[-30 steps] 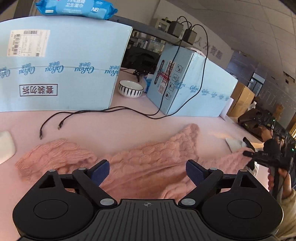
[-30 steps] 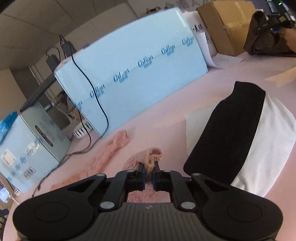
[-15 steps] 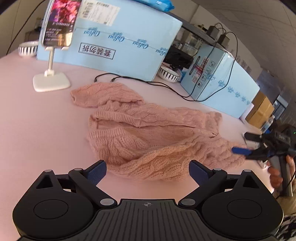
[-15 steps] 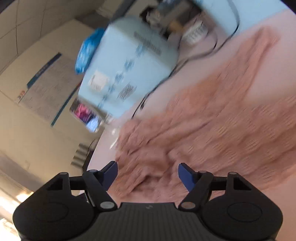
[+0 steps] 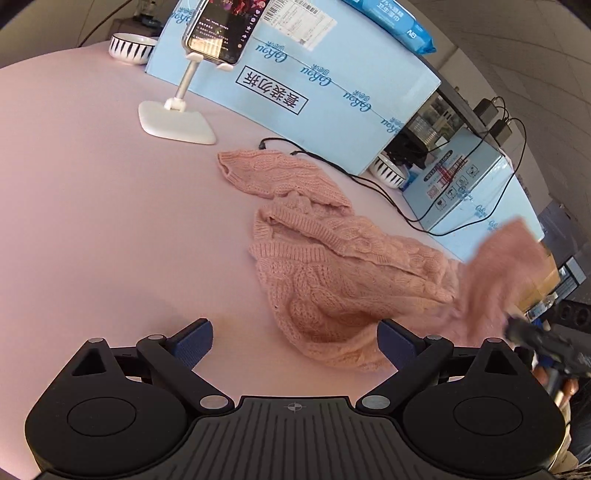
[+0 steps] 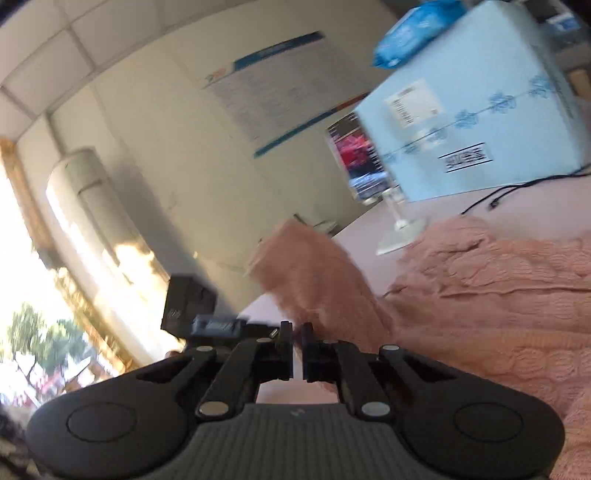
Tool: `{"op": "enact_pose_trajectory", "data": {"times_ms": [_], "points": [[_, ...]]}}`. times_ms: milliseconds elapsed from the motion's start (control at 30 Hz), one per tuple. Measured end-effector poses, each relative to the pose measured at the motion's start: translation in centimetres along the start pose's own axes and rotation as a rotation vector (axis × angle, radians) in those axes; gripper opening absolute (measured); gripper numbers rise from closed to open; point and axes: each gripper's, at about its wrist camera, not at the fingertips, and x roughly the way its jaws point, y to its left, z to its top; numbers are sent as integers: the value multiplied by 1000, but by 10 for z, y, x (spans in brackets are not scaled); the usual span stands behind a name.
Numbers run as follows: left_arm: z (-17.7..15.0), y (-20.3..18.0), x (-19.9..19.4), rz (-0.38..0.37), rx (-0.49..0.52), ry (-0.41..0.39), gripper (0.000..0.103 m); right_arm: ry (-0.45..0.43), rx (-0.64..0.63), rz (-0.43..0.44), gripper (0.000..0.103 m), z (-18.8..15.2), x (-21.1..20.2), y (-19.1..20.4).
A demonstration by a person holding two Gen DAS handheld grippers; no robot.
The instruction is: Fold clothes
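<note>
A pink cable-knit sweater [image 5: 332, 258] lies crumpled on the pink table [image 5: 92, 221]. My left gripper [image 5: 293, 338] is open and empty, low over the table at the sweater's near hem. My right gripper [image 6: 294, 341] is shut on a sleeve of the sweater [image 6: 314, 280] and holds it lifted and blurred. In the left wrist view the right gripper [image 5: 546, 343] shows at the right edge under the raised sleeve [image 5: 506, 258]. The sweater's body also shows in the right wrist view [image 6: 498, 295].
A phone on a white stand [image 5: 177, 122] stands at the back left. Light blue boxes [image 5: 314, 85] line the back, with black cables [image 5: 369, 181] and two striped bowls [image 5: 131, 48] beside them. A wipes pack [image 5: 391, 22] lies on the box.
My right gripper was open half a second ago; it has shut on the sleeve and lifted it. My left gripper has swung left and stays open.
</note>
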Motion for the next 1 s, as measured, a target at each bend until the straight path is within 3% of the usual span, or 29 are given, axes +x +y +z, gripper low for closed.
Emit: {"op": "enact_pose_trajectory", "data": {"times_ms": [100, 233, 267, 300, 367, 400, 433, 467, 533, 600, 667, 833, 900, 933, 967, 1000], "points": [[2, 0, 0, 9, 8, -5, 97, 167, 17, 124, 11, -16, 12, 0], [8, 3, 0, 27, -9, -4, 97, 332, 28, 106, 12, -39, 28, -4], [10, 4, 1, 28, -14, 0, 97, 361, 19, 96, 21, -44, 29, -4], [14, 5, 3, 26, -19, 7, 97, 333, 33, 114, 31, -40, 21, -6], [21, 5, 6, 19, -31, 12, 97, 232, 72, 128, 83, -30, -3, -10], [28, 6, 10, 14, -46, 16, 97, 120, 96, 111, 89, -22, -20, -15], [34, 8, 14, 17, -67, 18, 97, 46, 107, 84, 91, -18, -30, -17], [41, 9, 19, 21, -88, 21, 97, -76, 126, -7, 92, -9, -51, -23], [57, 8, 32, 49, -104, 29, 97, -171, 159, -193, 92, 1, -67, -29], [74, 3, 50, 97, -72, 50, 97, -226, 200, -302, 92, 4, -83, -40], [92, -3, 70, 154, -40, 71, 97, -251, 273, -303, 92, -4, -94, -56], [127, -4, 111, 293, -78, 19, 97, -299, 354, -337, 92, -38, -108, -88], [133, -5, 131, 334, -66, 16, 93, -327, 391, -336, 92, -54, -113, -107], [134, -8, 138, 354, -45, 11, 78, -326, 418, -337, 91, -59, -110, -116], [134, -14, 143, 380, -2, 7, 22, -320, 435, -341, 86, -59, -103, -120], [136, -18, 145, 364, -3, 26, 5, -322, 438, -343, 87, -59, -102, -123]]}}
